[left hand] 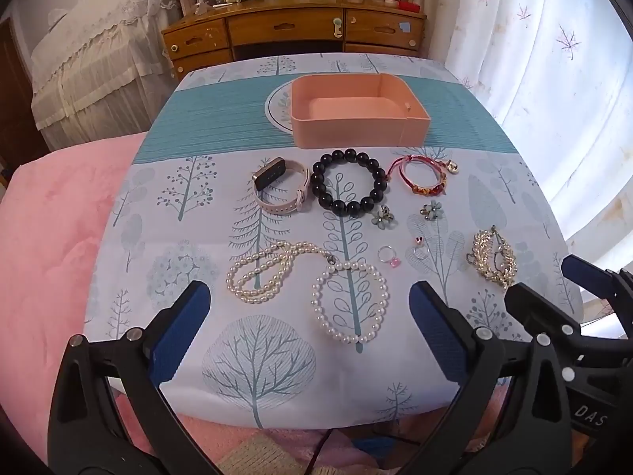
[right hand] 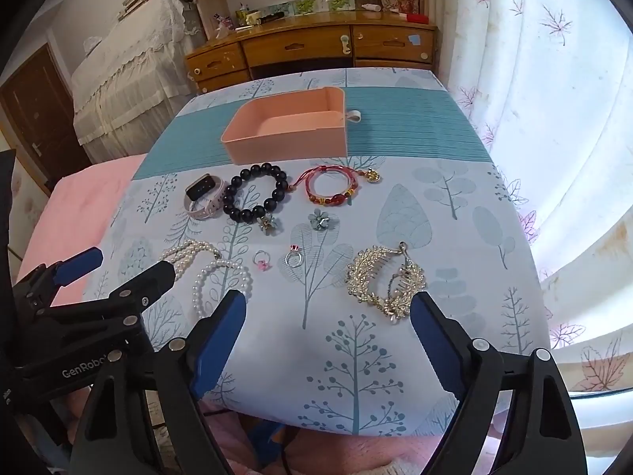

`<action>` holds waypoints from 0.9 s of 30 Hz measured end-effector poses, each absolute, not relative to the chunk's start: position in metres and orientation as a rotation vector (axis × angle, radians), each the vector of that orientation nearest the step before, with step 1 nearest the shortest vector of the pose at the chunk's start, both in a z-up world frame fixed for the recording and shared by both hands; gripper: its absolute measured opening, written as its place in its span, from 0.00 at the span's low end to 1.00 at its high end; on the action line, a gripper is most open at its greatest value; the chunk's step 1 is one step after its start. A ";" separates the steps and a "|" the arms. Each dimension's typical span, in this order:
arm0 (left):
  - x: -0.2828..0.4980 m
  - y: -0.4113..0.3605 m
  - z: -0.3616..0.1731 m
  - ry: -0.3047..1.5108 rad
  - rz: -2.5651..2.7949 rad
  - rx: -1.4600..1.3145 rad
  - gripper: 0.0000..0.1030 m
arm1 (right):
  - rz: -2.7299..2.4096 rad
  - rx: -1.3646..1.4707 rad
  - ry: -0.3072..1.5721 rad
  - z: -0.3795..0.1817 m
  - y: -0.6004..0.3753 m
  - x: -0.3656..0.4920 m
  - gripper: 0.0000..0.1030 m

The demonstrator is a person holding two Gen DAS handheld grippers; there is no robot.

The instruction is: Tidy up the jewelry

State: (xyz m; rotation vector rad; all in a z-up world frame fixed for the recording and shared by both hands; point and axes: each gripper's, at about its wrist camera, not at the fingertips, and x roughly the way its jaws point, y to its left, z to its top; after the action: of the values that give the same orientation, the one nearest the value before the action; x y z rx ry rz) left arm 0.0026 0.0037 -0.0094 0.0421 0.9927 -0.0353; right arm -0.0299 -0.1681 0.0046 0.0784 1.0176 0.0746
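Note:
An empty pink box (left hand: 358, 113) (right hand: 289, 130) stands at the far side of the table. In front of it lie a watch band (left hand: 281, 190), a black bead bracelet (left hand: 348, 186), a red cord bracelet (left hand: 419, 176), two flower earrings (left hand: 383, 215), two rings (left hand: 389, 257), a pearl necklace (left hand: 308, 281) and a gold leaf hair comb (left hand: 494, 257) (right hand: 385, 281). My left gripper (left hand: 308, 297) is open and empty above the pearls. My right gripper (right hand: 328, 308) is open and empty, just left of the comb.
The table carries a tree-print cloth (left hand: 257, 356). A pink blanket (left hand: 51, 237) lies to the left. A wooden desk (left hand: 292, 35) stands behind, a curtained window (left hand: 554, 79) to the right. Each gripper shows at the edge of the other's view.

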 end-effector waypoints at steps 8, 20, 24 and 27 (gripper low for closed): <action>0.002 0.002 -0.012 1.000 -0.040 0.049 0.97 | 0.076 0.075 1.000 0.007 -0.166 -0.033 0.84; 0.001 0.006 -0.014 1.007 -0.029 0.049 0.97 | 0.091 0.071 0.999 0.006 -0.164 -0.033 0.84; 0.001 0.006 -0.015 1.010 -0.027 0.051 0.97 | 0.098 0.075 1.008 0.004 -0.163 -0.032 0.84; 0.002 0.006 -0.016 1.013 -0.027 0.052 0.97 | 0.097 0.074 1.011 0.003 -0.163 -0.030 0.84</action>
State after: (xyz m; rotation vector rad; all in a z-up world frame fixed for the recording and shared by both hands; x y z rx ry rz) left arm 0.0017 0.0060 -0.0158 0.0521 1.0129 -0.0269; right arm -0.0305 -0.1626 0.0030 0.0741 1.0114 0.0970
